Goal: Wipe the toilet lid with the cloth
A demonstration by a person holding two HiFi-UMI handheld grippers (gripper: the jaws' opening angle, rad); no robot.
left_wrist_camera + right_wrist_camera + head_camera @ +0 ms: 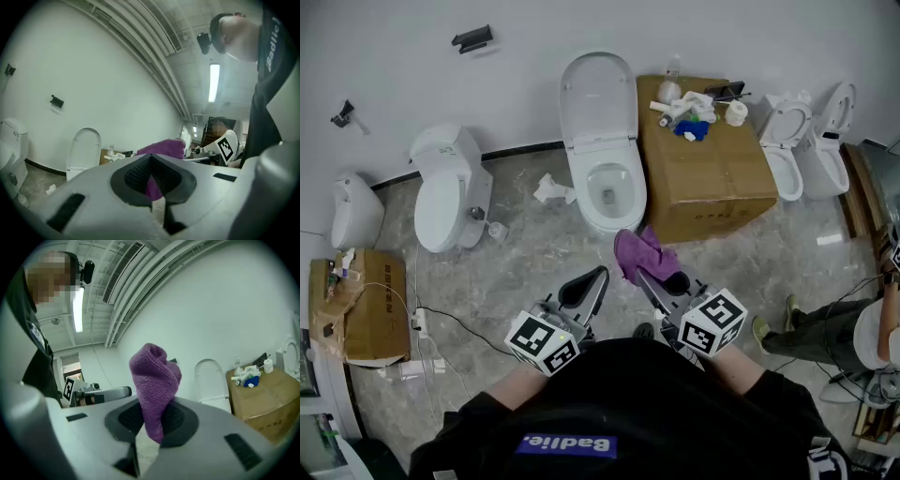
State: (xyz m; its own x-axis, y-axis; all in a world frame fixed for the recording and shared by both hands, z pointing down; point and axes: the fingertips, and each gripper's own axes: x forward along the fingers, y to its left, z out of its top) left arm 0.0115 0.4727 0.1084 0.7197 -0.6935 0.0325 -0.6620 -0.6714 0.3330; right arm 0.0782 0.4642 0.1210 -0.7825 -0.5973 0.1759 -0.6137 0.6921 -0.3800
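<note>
Jaws of the right gripper (149, 425) were clamped on a bunched purple terry cloth (153, 376), apparently carried ready for wiping, the left gripper (151, 183) closed empty, both well short of the raised white oval toilet lid (597, 94).

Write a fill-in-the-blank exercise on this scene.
The right gripper holds a ____ cloth. The left gripper, jaws shut, holds ____. The toilet lid ahead stands ____. The box beside that toilet is made of ____.
Missing words: purple; nothing; raised; cardboard.
</note>
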